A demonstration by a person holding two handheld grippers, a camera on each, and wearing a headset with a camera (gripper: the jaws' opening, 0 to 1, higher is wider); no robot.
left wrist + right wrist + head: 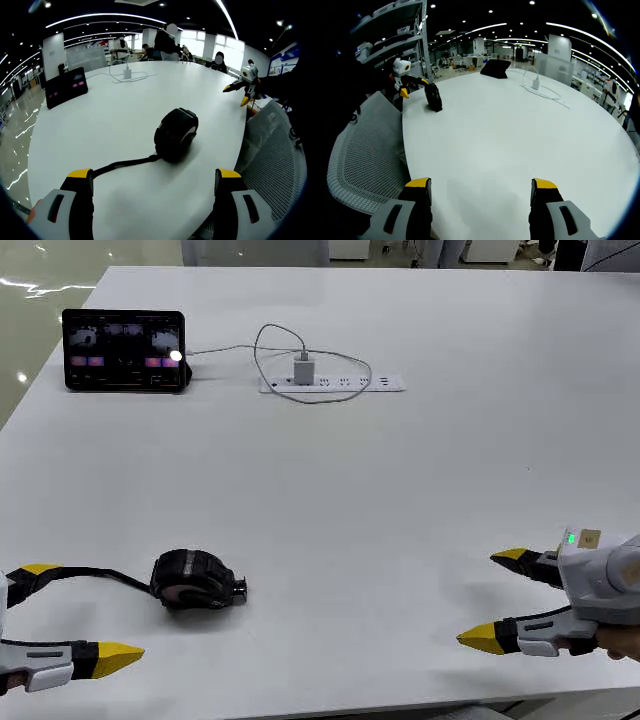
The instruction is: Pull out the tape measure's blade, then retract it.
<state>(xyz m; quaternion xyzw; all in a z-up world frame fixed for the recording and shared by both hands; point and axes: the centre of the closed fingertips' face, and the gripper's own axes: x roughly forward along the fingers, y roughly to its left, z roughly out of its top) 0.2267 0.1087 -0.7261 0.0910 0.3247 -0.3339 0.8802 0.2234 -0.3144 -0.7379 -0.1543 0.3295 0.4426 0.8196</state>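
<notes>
1. Tape measure [197, 580]: a black case resting on the white desk [420, 490], at about 7 o'clock in the head view and near the front edge. Its end hook [240, 589] sits against the case on the 3 o'clock side.
2. A black strap [100, 575] trails from the case toward 9 o'clock and reaches the far jaw of the left gripper [85, 610]. I cannot tell whether it touches that jaw.
3. The left gripper's jaws are spread wide and grasp nothing. In the left gripper view the tape measure lies ahead at 12 o'clock, between the lines of the two jaws, with bare desk between.
4. The right gripper [485, 597] hovers at 4 o'clock in the head view, well apart from the tape measure. Its jaws are released and face bare desk.
5. A tablet [124, 350] with a lit screen stands at 11 o'clock from the tape measure, far back on the desk.
6. A power strip [335, 383] lies at 1 o'clock from the tape measure, carrying a white charger [303, 370]. Its cable [330, 348] loops around and runs to the tablet.
7. A mesh chair [365, 150] stands against the near desk edge, at 8 o'clock in the right gripper view.
</notes>
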